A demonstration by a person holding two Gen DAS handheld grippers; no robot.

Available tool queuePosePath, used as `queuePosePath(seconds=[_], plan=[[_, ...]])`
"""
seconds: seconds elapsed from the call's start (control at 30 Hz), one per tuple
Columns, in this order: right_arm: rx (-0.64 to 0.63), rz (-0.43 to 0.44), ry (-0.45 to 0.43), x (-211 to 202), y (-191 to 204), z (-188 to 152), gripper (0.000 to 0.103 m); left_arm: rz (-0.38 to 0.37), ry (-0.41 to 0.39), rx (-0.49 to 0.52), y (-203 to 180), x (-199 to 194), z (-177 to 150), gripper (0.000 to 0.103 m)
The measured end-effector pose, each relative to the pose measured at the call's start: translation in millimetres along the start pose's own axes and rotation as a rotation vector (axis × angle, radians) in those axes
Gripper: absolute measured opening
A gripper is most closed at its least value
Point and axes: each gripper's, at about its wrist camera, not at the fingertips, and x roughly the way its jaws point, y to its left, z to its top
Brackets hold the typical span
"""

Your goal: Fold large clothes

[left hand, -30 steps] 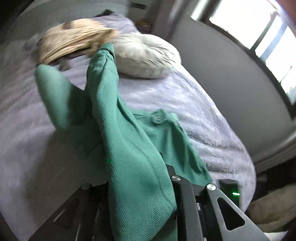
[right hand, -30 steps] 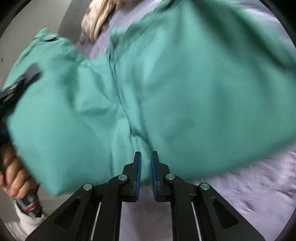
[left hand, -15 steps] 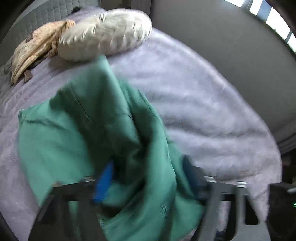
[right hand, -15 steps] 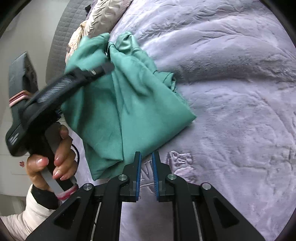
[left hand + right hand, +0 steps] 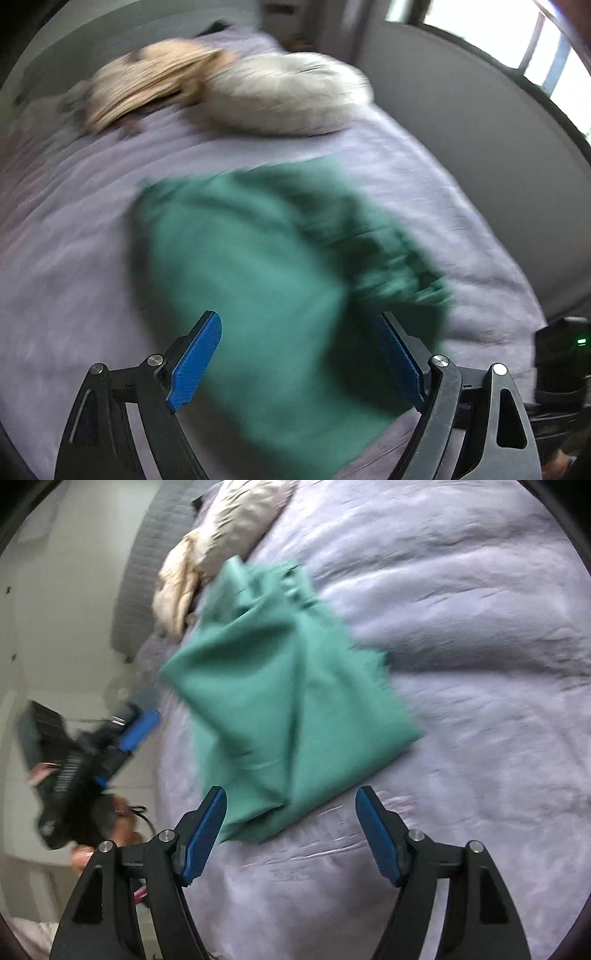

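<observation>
A green garment [image 5: 266,266] lies in a loosely folded heap on the lilac bedspread [image 5: 74,229]; it also shows in the right wrist view [image 5: 288,701]. My left gripper [image 5: 299,354] is open and empty, just above the garment's near edge. My right gripper [image 5: 291,830] is open and empty, close to the garment's near corner. The left gripper [image 5: 136,727] also shows in the right wrist view, off the bed's left side, blurred.
A white pillow [image 5: 288,96] and a beige garment [image 5: 147,85] lie at the head of the bed. A grey wall [image 5: 498,155] runs along the bed's right side, with a window [image 5: 517,40] above. A dark device [image 5: 561,354] with a green light sits by the bed's corner.
My left gripper has let go of the green garment and opened. My right gripper has opened too. The garment has dropped onto the bed as a heap, and both grippers have drawn back.
</observation>
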Motion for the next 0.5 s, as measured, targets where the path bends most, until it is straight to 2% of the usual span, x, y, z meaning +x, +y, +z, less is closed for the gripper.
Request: queuePosePath(seconds=[0.13,0.27,0.3,0.37,0.5], plan=[[0.000,0.067,0.088,37.7,16.5,-15.3,0.076,0.058,0.106,-0.115,45.1,10.7,-32.2,0.086],[0.051,0.166,0.138,81.8,32.2,-20.4,0.074,0.073,0.123,-0.179,64.3,6.4,-51.4,0.086],[0.065,0.178,0.137,92.2,38.5,-14.6,0.069,0.074,0.121,-0.187,67.4,3.3,-54.5,0.086],[0.103,0.150,0.135,102.3,41.5,-13.3,0.016,0.071,0.115,-0.196,74.1,-2.3,-57.2,0.086],[0.036,0.161,0.116,96.2,60.6,-23.3,0.012,0.073,0.093,-0.177,79.2,-8.2,-55.7,0.086]])
